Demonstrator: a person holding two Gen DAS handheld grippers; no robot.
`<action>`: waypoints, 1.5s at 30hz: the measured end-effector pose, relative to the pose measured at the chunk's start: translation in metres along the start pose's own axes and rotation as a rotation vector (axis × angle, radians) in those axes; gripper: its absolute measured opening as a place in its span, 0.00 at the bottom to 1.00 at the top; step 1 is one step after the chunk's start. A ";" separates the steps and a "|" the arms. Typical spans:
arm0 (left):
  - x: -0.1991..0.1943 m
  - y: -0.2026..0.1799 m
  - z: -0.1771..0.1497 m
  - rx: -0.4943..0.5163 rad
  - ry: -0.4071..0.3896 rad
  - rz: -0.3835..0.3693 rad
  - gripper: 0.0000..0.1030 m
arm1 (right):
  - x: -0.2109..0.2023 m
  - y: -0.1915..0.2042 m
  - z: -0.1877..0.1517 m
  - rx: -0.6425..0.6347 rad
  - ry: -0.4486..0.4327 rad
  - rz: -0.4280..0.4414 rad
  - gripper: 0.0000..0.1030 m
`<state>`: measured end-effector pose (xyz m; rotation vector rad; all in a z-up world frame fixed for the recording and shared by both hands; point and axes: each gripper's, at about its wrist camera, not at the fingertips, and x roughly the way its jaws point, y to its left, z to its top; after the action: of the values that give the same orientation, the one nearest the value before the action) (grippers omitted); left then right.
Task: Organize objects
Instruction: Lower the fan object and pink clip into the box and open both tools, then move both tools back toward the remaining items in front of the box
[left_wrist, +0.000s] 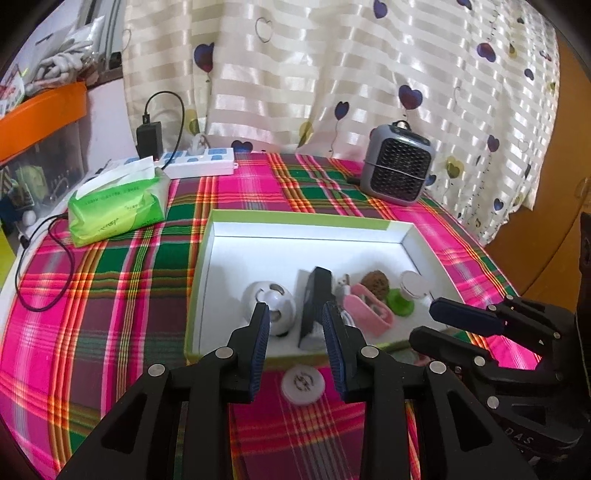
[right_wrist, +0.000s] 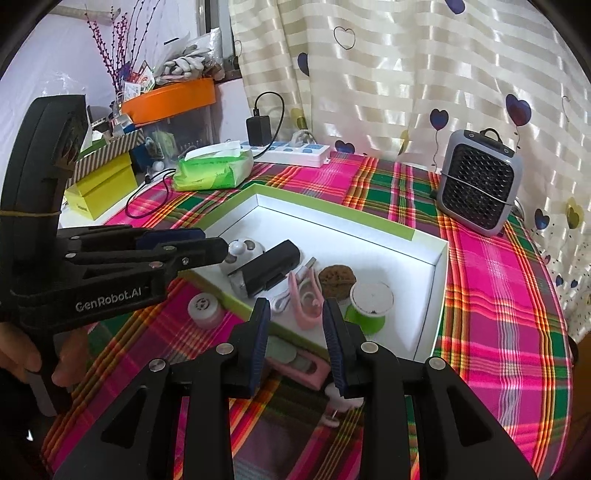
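Observation:
A white box with a green rim (left_wrist: 295, 216) (right_wrist: 334, 206) lies on the plaid tablecloth. Inside are a white ball-shaped gadget (left_wrist: 275, 302) (right_wrist: 243, 249), a black device (left_wrist: 314, 299) (right_wrist: 271, 267), a white cable (right_wrist: 282, 302), a pink clip (left_wrist: 369, 310) (right_wrist: 306, 301), a brown walnut (left_wrist: 376, 282) (right_wrist: 337, 278) and a green spool (left_wrist: 404, 301) (right_wrist: 367, 308). My left gripper (left_wrist: 295, 308) (right_wrist: 216, 242) hovers open over the box's near edge, nothing between its pads. My right gripper (right_wrist: 295, 302) (left_wrist: 424, 321) is open beside it. A white round cap (left_wrist: 303, 384) (right_wrist: 202, 308), a pink case (right_wrist: 299, 363) and a small pink hook (right_wrist: 341, 402) lie outside the box.
A green tissue pack (left_wrist: 118, 206) (right_wrist: 212, 170), a power strip with a charger (left_wrist: 201, 162) (right_wrist: 295, 151) and a grey mini fan (left_wrist: 399, 166) (right_wrist: 478, 181) stand behind the box. Curtains hang at the back. An orange-lidded bin (right_wrist: 170, 98) and yellow box (right_wrist: 101, 186) sit left. A hand (right_wrist: 22, 360) holds the left gripper.

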<state>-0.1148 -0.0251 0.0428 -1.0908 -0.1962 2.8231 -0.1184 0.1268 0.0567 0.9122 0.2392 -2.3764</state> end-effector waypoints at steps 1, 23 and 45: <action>-0.002 -0.002 -0.002 0.003 -0.001 -0.001 0.27 | -0.002 0.001 -0.001 0.002 -0.002 -0.002 0.30; -0.021 -0.013 -0.023 0.039 -0.019 0.000 0.27 | -0.012 0.009 -0.019 0.002 -0.036 0.009 0.33; -0.018 -0.014 -0.027 0.044 -0.009 0.002 0.27 | -0.007 0.012 -0.025 -0.020 -0.031 0.032 0.33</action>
<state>-0.0826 -0.0114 0.0372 -1.0701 -0.1334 2.8206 -0.0931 0.1289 0.0434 0.8628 0.2342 -2.3522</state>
